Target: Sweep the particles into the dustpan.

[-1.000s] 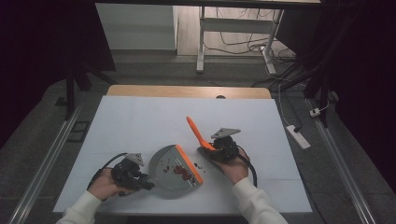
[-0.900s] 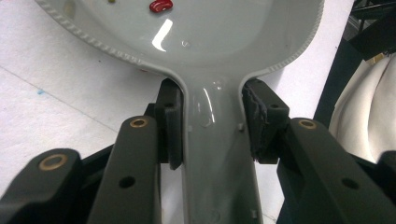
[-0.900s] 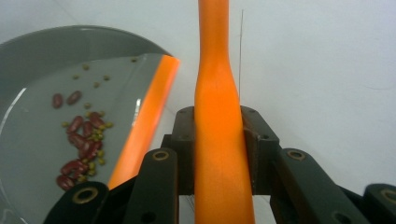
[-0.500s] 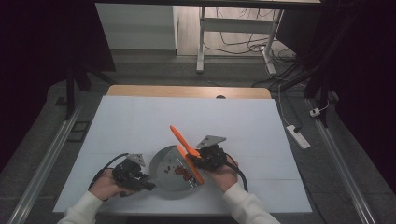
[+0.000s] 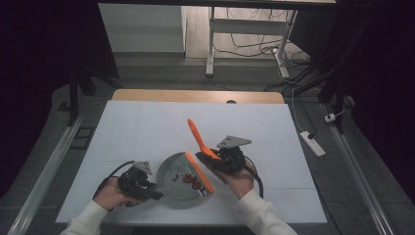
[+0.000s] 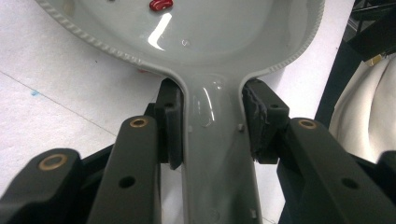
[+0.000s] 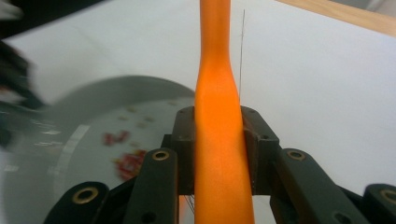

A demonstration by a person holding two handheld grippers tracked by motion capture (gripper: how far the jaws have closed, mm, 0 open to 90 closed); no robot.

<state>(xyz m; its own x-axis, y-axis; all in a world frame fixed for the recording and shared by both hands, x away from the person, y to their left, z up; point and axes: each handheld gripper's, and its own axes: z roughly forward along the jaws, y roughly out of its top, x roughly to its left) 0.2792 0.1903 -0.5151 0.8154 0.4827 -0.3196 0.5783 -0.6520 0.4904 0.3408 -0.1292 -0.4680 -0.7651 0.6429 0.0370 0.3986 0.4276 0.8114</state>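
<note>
So the person's sitting at a white table (image 5: 147, 132) with a gripper in each hand. The left gripper (image 5: 139, 183) has its jaws clamped on the handle of a grey dustpan (image 5: 176, 178). In the left gripper view you can see the dustpan handle (image 6: 217, 154) running right down the middle between the two jaws, pads pressed against both sides of it just below where it flares out into the pan. The pan lies flat on the table, near the front edge.

The right gripper (image 5: 220, 159) is closed on an orange brush handle (image 7: 219, 140). That handle sits dead centre between the jaws, pinched at both sides, and sticks out past them, up and away over the table. From above, the brush (image 5: 198, 139) slants from the gripper toward the far side of the table, and its orange head lies along the pan's open edge.

Inside the pan there's a little pile of red bits (image 5: 191, 180), close to that orange edge. One red bit (image 6: 160, 4) shows up in the left gripper view too, on the shiny pan floor. The right gripper view is blurry on the pan side.
</note>
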